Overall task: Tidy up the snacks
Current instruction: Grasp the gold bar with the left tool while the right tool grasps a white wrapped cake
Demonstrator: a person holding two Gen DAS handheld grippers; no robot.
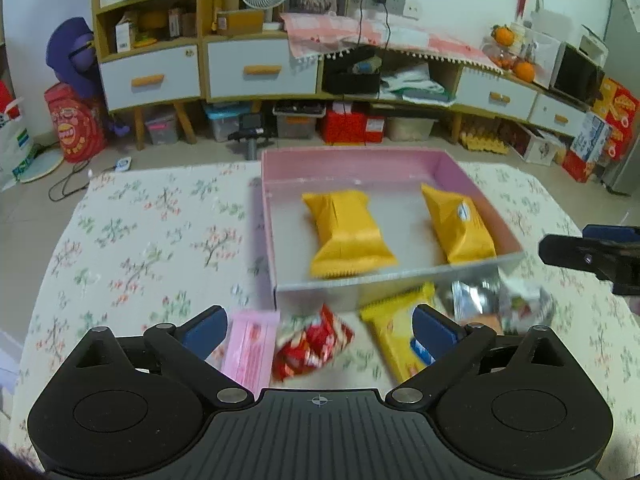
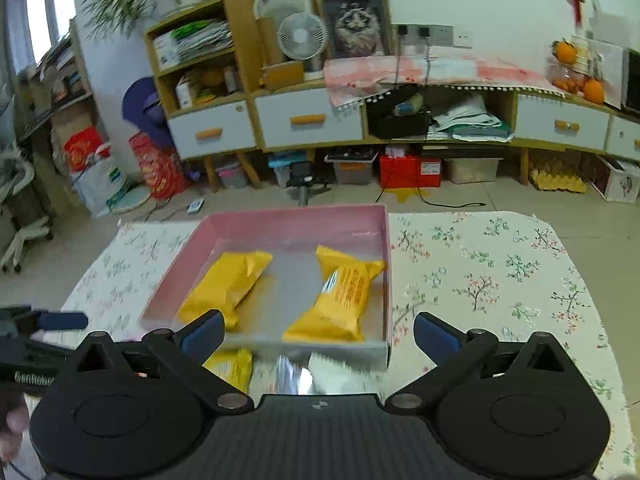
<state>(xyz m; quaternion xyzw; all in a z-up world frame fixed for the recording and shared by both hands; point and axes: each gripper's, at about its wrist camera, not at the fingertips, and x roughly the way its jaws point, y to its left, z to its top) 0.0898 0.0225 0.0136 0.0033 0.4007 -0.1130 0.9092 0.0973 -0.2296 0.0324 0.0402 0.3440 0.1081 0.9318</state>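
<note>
Yellow snack packets [image 1: 349,235] [image 1: 457,227] lie in my pink box [image 1: 344,164], both my left gripper [image 1: 320,330] and right gripper [image 2: 318,334] gape empty, so next I'd pick the red packet [image 1: 310,346] outside it.

Yellow packets in a pink box, flowers all over the cloth.

The box [image 1: 352,168] shows pink walls and a pale grey floor; both packets [image 1: 348,232] [image 2: 340,296] inside are bright yellow. The tablecloth [image 1: 152,240] is cream with green-and-pink sprigs. In front: a pink packet [image 1: 250,344], a red-and-white one [image 1: 312,344], a silver one [image 1: 472,296]. Gripper pads [image 1: 206,330] are blue.
</note>
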